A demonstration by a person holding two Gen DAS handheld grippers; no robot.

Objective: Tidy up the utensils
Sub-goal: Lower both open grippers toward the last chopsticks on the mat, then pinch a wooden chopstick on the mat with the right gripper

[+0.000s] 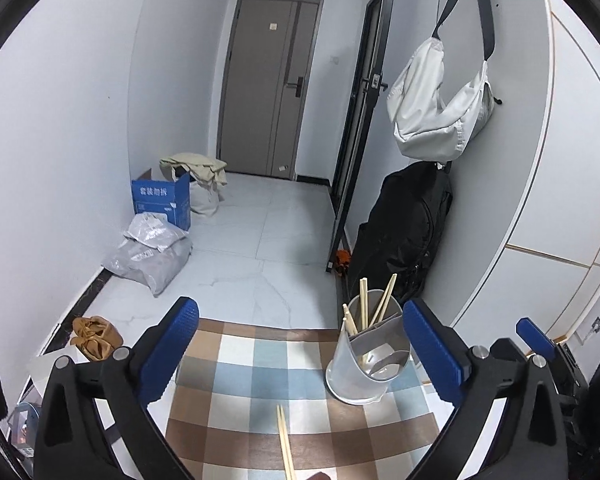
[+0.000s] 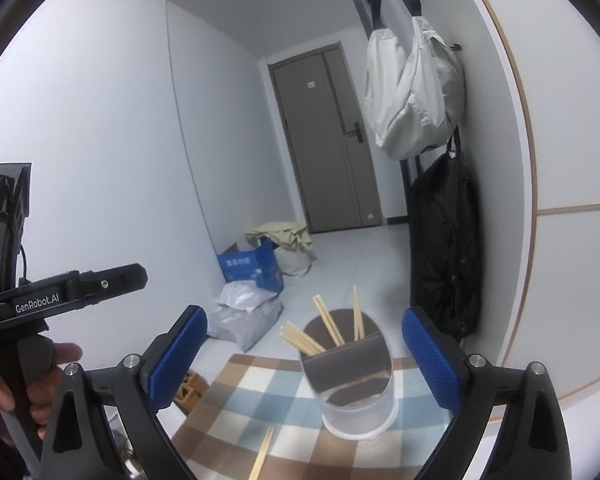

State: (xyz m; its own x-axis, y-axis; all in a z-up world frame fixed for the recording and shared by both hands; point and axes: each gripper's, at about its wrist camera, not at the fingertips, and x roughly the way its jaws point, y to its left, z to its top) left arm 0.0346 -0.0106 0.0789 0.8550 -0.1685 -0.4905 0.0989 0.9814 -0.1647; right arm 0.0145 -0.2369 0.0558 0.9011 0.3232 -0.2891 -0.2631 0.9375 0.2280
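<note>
Mostly done I'd say: the holder (image 1: 366, 354) at the table's (image 1: 236, 396) far right already has several chopsticks, and one loose pair (image 1: 285, 442) lies in front. Left tool (image 1: 300, 356) and right tool (image 2: 304, 360) both spread wide, carrying nothing.

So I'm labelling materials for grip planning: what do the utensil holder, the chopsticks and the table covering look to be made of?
The utensil holder looks like brushed metal, probably stainless steel: its inner wall mirrors its surroundings. The chopsticks look like pale, matte bamboo or wood, with squared ends. The checked tablecloth reads as cloth or printed vinyl; the weave cannot be made out.
</note>
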